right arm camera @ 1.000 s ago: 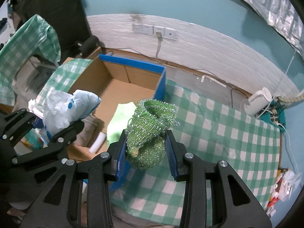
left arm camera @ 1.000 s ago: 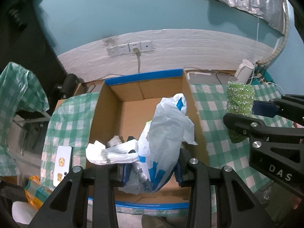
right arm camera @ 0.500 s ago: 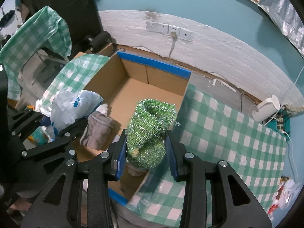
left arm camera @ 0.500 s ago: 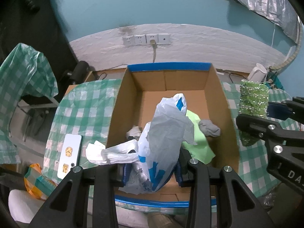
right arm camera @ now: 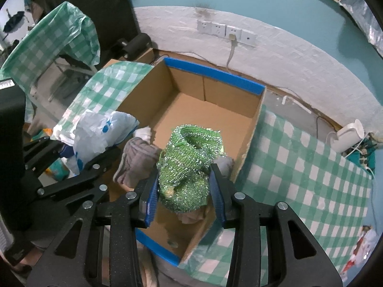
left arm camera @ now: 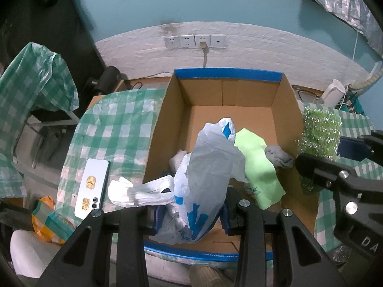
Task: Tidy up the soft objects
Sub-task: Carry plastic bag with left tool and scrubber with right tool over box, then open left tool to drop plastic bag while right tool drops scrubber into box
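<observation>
An open cardboard box point(left arm camera: 227, 74) with blue-taped rims sits on a green checked tablecloth point(left arm camera: 115, 129). Inside lie a light green cloth point(left arm camera: 258, 162), a grey sock point(left arm camera: 278, 157) and a white bundle point(left arm camera: 178, 160). My left gripper point(left arm camera: 192, 217) is shut on a white plastic bag point(left arm camera: 208, 167) with blue print, held over the box's near left part. My right gripper point(right arm camera: 184, 191) holds a sparkly green knitted scrubber point(right arm camera: 189, 162) above the box's near right corner. Its jaws are opening, though the pads still touch the scrubber. A grey cloth point(right arm camera: 136, 160) lies below.
A white phone point(left arm camera: 92, 186) lies on the cloth left of the box, with an orange and teal packet point(left arm camera: 47, 212) near it. A white kettle point(left arm camera: 332, 93) and cables stand at the back right. Wall sockets point(left arm camera: 195, 41) are behind, and a chair draped in checked plastic point(left arm camera: 31, 81) stands at left.
Both grippers have moved over the box with their loads. The green scrubber, earlier over the tablecloth beside the box, now hangs inside its rim. The right jaws have widened slightly.
</observation>
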The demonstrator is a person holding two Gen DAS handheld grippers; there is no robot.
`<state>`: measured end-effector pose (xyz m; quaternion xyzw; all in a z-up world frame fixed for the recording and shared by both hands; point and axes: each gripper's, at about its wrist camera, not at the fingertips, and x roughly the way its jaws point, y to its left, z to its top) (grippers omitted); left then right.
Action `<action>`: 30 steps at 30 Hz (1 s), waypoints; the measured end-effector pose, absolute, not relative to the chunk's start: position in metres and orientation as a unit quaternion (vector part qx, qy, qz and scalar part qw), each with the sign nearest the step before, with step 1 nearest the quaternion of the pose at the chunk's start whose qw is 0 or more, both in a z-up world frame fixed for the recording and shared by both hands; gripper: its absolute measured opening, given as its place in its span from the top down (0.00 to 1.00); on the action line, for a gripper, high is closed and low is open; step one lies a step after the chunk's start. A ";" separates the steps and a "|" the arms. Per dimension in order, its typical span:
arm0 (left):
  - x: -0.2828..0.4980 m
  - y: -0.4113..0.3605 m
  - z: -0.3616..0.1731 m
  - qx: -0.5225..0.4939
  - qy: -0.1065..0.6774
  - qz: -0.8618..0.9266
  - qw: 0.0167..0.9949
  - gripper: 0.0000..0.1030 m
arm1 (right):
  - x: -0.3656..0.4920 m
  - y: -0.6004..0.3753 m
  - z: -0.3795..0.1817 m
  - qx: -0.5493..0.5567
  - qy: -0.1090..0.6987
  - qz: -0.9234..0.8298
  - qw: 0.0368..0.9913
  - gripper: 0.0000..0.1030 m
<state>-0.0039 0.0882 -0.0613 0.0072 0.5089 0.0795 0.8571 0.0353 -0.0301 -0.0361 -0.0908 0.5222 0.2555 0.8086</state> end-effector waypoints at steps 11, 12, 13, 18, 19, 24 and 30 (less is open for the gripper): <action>-0.003 0.094 -0.067 0.004 0.521 0.094 0.849 0.58 | 0.038 -0.034 -0.041 -0.080 0.522 0.244 0.813 0.44; -0.002 0.095 -0.068 0.003 0.523 0.094 0.847 0.57 | 0.039 -0.036 -0.041 -0.077 0.523 0.243 0.813 0.43; -0.002 0.095 -0.068 0.000 0.525 0.095 0.846 0.55 | 0.040 -0.038 -0.041 -0.074 0.524 0.241 0.814 0.43; -0.002 0.096 -0.069 0.000 0.526 0.097 0.845 0.35 | 0.042 -0.049 -0.042 -0.060 0.527 0.230 0.816 0.39; -0.002 0.095 -0.069 0.000 0.526 0.098 0.845 0.34 | 0.042 -0.051 -0.042 -0.059 0.528 0.228 0.816 0.39; -0.003 0.095 -0.065 -0.005 0.526 0.106 0.844 0.28 | 0.040 -0.061 -0.038 -0.048 0.528 0.220 0.819 0.38; -0.007 0.086 -0.056 -0.008 0.519 0.101 0.849 0.22 | 0.035 -0.078 -0.028 -0.037 0.515 0.211 0.830 0.37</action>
